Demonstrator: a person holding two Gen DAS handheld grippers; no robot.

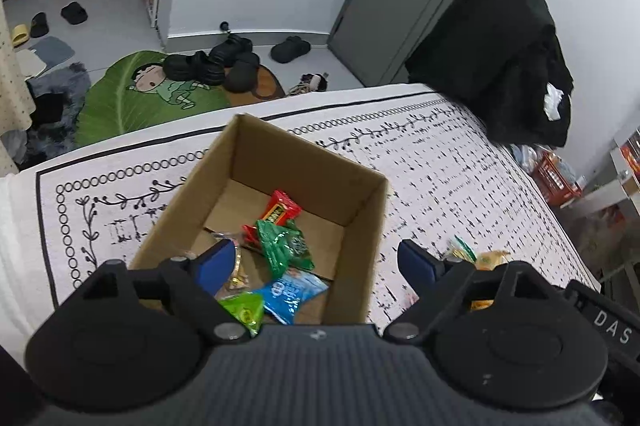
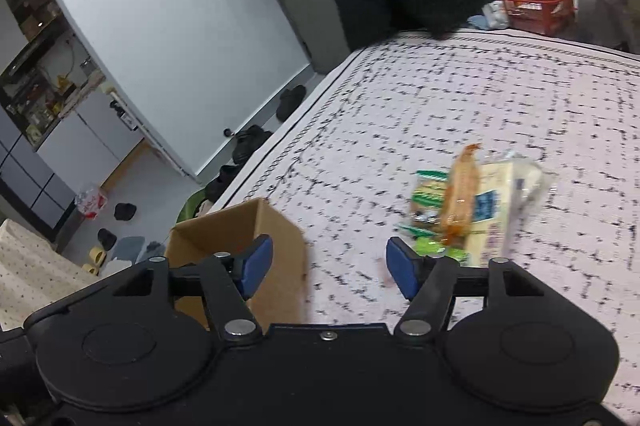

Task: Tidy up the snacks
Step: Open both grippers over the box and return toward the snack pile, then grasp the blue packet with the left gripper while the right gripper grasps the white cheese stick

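A: Left tongs over the cardboard box, blue pads spread wide, nothing between them.

B: And in the box?

A: A handful of packets on the floor of it. Red packet toward the far wall, its long axis running from near-left to far-right. Dark green packet just this side of it, overlapping its near end, lying lengthwise toward the camera. Blue packet nearest, with a lime green packet touching its left edge. There's a clear wrapper under the left pad, too hidden to name.

B: The box itself?

A: Open top, standing upright on the patterned tabletop, one corner pointing away from the camera.

B: Over to the right side.

A: Right tongs also gaping, holding nothing, hanging above bare cloth between the box and a loose pile of snacks. That pile is on the tabletop well clear of the box: an orange packet lies across a pale clear-wrapped pack, long axis running away from the camera, green wrappers at its left. The view is blurred, so labels are unreadable.
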